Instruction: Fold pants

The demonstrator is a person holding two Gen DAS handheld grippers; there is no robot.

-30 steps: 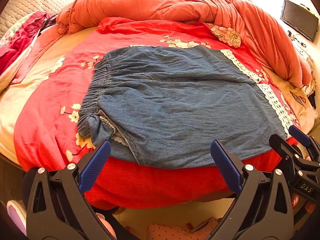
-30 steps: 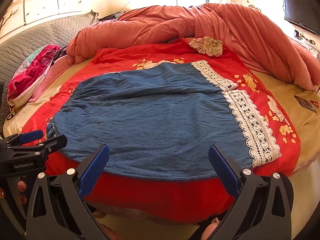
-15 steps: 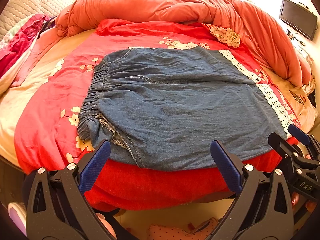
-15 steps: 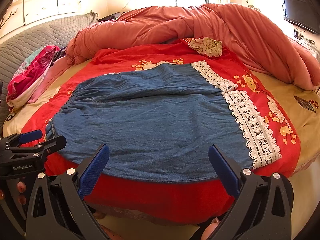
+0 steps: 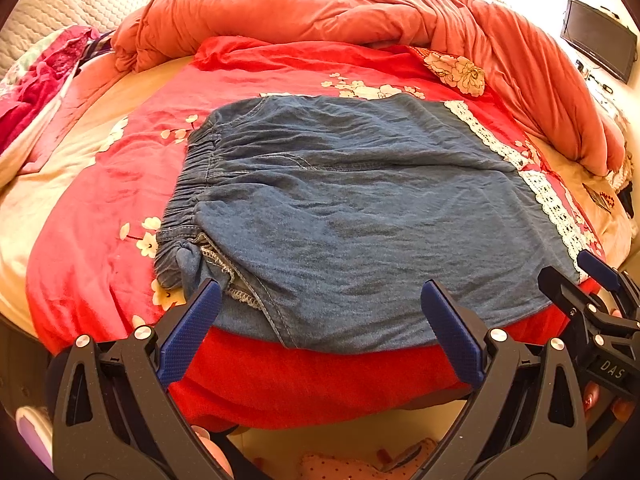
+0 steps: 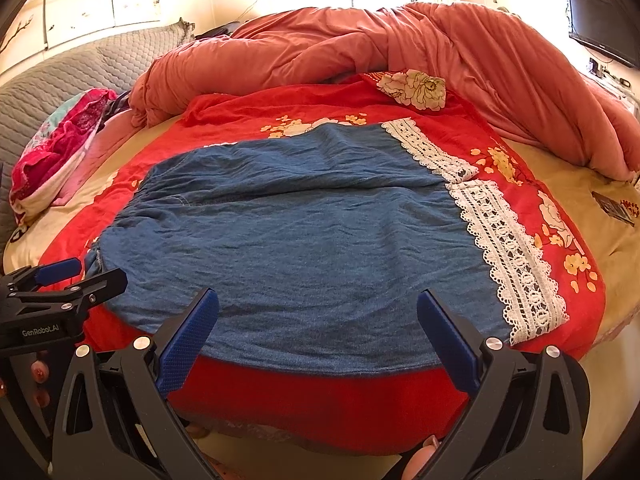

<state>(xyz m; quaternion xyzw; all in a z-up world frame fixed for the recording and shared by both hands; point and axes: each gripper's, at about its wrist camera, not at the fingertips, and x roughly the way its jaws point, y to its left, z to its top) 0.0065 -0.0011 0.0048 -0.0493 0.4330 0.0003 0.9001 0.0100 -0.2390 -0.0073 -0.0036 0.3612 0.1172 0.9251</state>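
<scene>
Both the left gripper [image 5: 320,320] and right gripper [image 6: 318,320] gape wide, empty, the denim pants [image 5: 360,216] spread just ahead; pinching the red blanket [image 5: 300,380] underneath could drag it along

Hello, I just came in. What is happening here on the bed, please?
A person holds a two-finger claw in each hand above the near edge of a bed. A pair of blue denim pants with white lace hems lies flat on a red floral blanket. The left claw and right claw are both open and hold nothing. No fold is made yet.
</scene>
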